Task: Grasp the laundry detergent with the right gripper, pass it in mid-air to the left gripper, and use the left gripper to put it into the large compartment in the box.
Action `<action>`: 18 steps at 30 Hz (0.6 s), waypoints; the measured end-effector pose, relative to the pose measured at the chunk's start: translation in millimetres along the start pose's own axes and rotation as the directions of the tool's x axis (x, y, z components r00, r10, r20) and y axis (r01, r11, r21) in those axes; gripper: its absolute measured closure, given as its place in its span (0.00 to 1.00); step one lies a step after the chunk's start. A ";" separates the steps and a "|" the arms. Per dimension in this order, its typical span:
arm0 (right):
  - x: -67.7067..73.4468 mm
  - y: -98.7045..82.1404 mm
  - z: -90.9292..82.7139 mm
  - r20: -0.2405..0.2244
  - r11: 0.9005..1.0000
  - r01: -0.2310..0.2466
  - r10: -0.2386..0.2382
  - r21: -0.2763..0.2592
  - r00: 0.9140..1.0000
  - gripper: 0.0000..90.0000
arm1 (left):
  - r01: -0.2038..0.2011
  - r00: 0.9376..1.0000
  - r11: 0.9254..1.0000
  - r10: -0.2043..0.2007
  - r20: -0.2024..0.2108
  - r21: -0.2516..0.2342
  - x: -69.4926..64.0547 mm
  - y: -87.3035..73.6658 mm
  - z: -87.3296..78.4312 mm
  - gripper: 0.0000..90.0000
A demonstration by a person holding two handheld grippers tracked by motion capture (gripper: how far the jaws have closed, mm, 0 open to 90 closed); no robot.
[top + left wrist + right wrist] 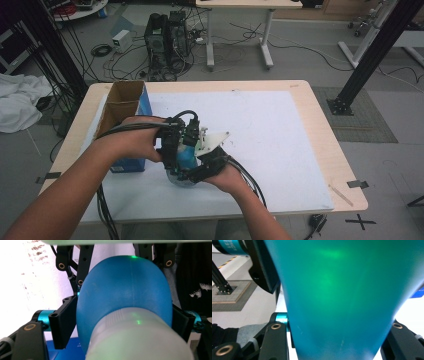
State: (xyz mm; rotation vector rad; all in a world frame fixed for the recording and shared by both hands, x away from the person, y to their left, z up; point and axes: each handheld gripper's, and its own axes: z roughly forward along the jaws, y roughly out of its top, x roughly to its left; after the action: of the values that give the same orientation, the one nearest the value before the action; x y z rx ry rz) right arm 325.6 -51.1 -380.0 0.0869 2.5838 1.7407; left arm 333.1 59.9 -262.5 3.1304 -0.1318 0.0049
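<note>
Blue bottle [125, 297] with its frosted cap [138, 337] hangs just above the worktop [280, 125] beside the cardboard box [122, 107], clamped by the right gripper [192, 172] (left gripper [172, 150] jaws flank the bottle), so uncapping seemingly remains.

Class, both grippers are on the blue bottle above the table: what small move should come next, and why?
Probably finish closing the left gripper on the blue bottle before anything else. Its black pads sit at the bottle's two sides, so the bottle is already between them, while the right gripper clamps the bottle's other end. A firm two-sided hold would steady it.
</note>
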 end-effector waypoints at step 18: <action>-4.4 -0.9 -1.3 0.011 0.998 0.063 -0.064 0.005 0.998 0.52 | -0.007 1.000 1.000 0.007 -0.001 0.001 -2.8 -0.1 -1.4 0.36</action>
State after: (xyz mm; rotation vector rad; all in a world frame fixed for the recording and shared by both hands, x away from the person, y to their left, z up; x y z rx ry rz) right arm 329.9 -52.9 -380.4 0.0147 2.5532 1.7079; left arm 330.4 60.2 -261.1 3.1308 -0.1427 0.0061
